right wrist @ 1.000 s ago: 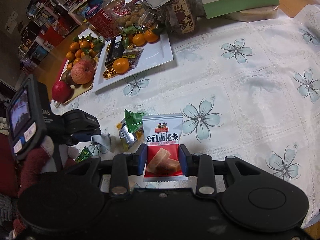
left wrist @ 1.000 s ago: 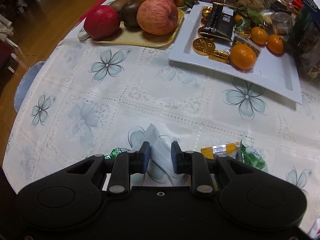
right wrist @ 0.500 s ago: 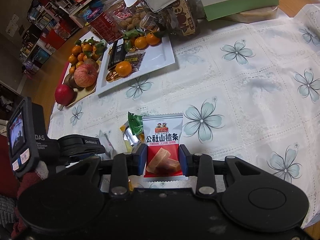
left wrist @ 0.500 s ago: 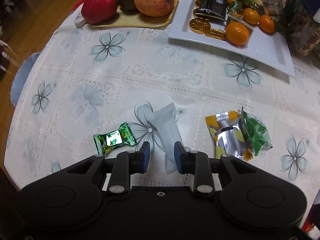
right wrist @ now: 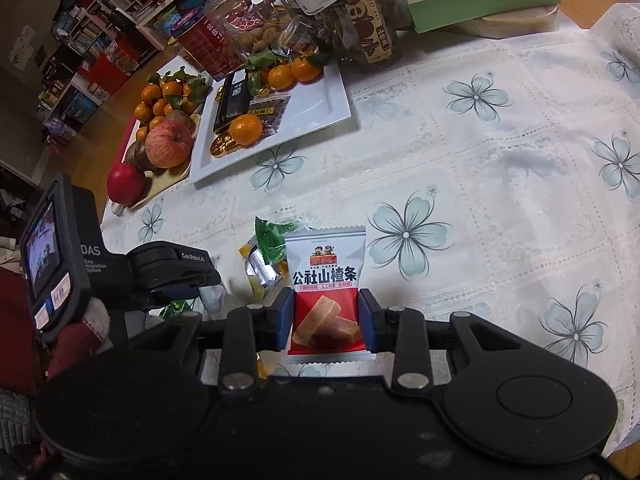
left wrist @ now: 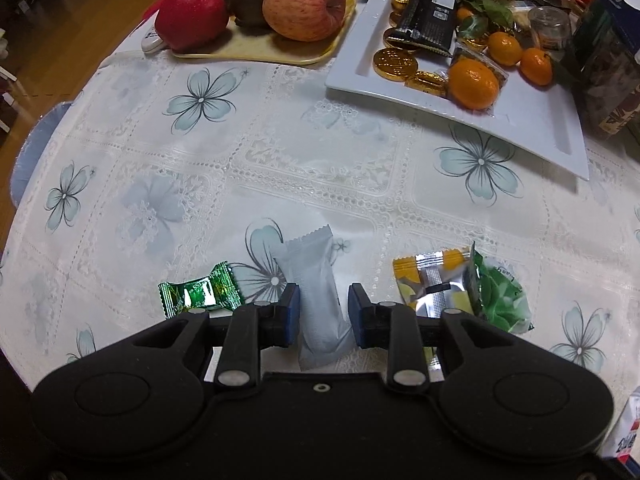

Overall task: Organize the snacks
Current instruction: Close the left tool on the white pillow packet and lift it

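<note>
Under left tool [left wrist: 323, 308] white sachet [left wrist: 318, 300], right view alone shows red-white packet [right wrist: 326, 292] gripped

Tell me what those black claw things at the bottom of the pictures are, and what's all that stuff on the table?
They are two grabbers, each held in a person's hand, with a small camera looking out along the two fingers. One picture comes from the left gripper, the other from the right gripper. The right one is squeezing a red-and-white snack packet. The left one's jaws have just been opening; a white packet lies on the tablecloth between them, not squeezed. Beside it lie a green candy, a yellow-and-silver packet and a green packet. Farther back sit a white plate with gold coins and oranges, and a fruit tray.
</note>
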Available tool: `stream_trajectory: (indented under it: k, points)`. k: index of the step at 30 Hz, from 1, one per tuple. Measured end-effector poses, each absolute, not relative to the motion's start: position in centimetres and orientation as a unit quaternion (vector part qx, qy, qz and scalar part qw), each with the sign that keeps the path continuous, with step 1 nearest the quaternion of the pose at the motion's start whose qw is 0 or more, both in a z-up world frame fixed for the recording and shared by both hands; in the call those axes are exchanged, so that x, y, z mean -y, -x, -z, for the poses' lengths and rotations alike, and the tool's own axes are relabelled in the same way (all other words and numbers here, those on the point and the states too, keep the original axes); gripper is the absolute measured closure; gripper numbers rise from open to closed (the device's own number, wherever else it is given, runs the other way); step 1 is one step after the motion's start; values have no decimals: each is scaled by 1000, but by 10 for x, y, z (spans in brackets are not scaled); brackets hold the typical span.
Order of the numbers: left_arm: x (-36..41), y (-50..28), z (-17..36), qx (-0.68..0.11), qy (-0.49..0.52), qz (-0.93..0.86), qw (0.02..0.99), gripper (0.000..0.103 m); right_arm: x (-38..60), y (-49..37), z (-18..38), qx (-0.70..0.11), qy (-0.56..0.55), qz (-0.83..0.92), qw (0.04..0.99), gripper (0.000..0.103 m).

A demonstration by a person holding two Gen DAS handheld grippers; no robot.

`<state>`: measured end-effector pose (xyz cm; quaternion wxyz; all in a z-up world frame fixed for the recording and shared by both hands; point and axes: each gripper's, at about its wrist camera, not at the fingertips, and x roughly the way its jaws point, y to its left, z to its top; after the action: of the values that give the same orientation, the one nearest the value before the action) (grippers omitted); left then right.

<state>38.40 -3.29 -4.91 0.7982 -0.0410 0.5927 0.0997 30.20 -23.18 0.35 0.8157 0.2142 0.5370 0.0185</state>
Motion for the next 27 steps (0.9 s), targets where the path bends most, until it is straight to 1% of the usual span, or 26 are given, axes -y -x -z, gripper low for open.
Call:
stream_trajectory:
  k: [5,11,19,20,21,23,27]
  points:
    - [31,-385,52,-594,41,-113,796,65,228,-303,-2,-540,-209,-20,815,67]
    - [23,-381,50,-590,64,-116,797,64,227,-304,1,-544,-205,-18,814,67]
    - [24,-390,61,-604,81,-112,785,63,223,-304,3,-548,-199,-21,812,67]
    - [24,-390,62,-605,85,-110,784,67,223,-305,3,-548,-199,-21,812,67]
    - [24,-389,61,-604,89,-108,785,77,223,-305,3,-548,-199,-21,812,67]
    - [25,-386,55,-592,91,-98,795,78,225,-305,3,-546,-202,-22,813,67]
    - [32,-367,30,-575,65,-67,813,78,233,-305,0,-535,-236,-37,810,67]
